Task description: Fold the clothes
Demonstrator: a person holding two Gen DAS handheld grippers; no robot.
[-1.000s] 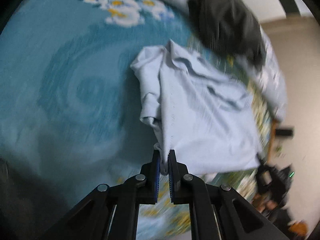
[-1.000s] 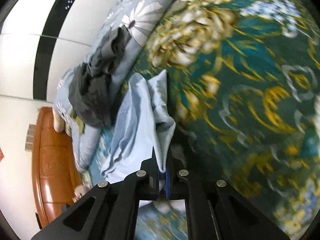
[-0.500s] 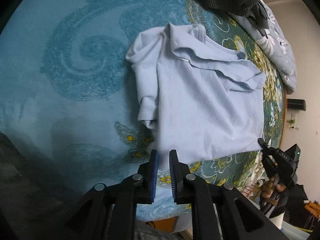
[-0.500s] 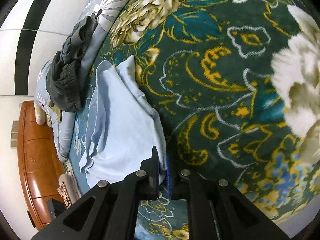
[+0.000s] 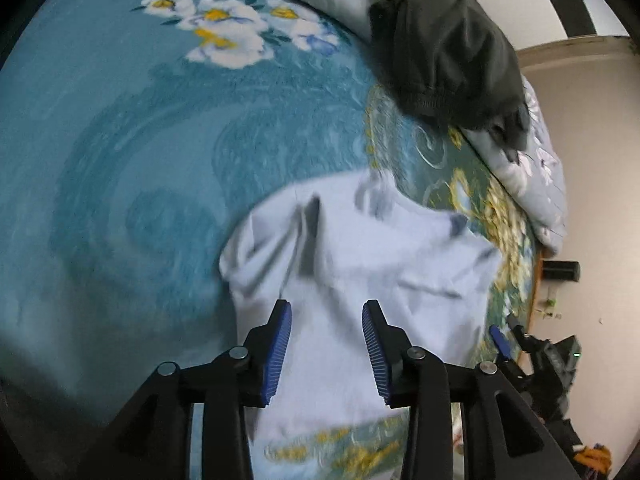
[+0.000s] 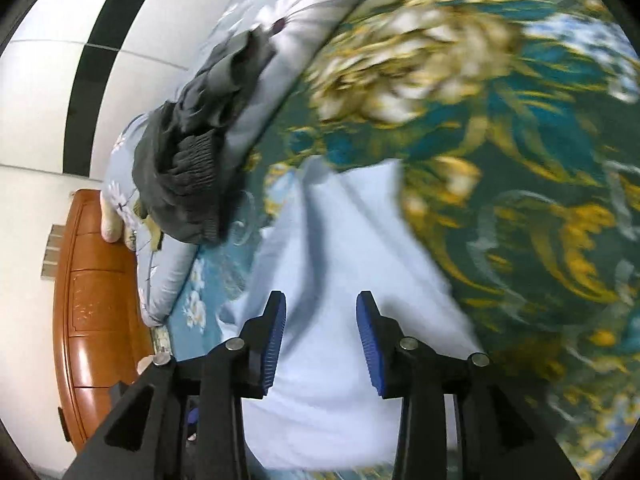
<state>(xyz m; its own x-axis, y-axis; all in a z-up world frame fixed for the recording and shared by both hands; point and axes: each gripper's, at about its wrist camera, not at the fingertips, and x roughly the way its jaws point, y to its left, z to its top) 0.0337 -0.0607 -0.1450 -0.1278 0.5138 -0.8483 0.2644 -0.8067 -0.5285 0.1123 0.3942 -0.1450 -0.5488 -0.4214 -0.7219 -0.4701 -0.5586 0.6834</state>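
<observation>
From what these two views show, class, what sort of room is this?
Most likely a bedroom. A floral bedspread covers a wide bed, a pillow lies along its far edge, and a wooden headboard stands against the wall. A light blue shirt lies on top.

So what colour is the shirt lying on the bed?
Pale blue, plain with no print. The shirt shows best in the left wrist view.

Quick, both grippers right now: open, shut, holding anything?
Left gripper: jaws opening, holding nothing; the light blue shirt lies beneath them.
Right gripper: jaws opening, holding nothing, over the same shirt.
</observation>
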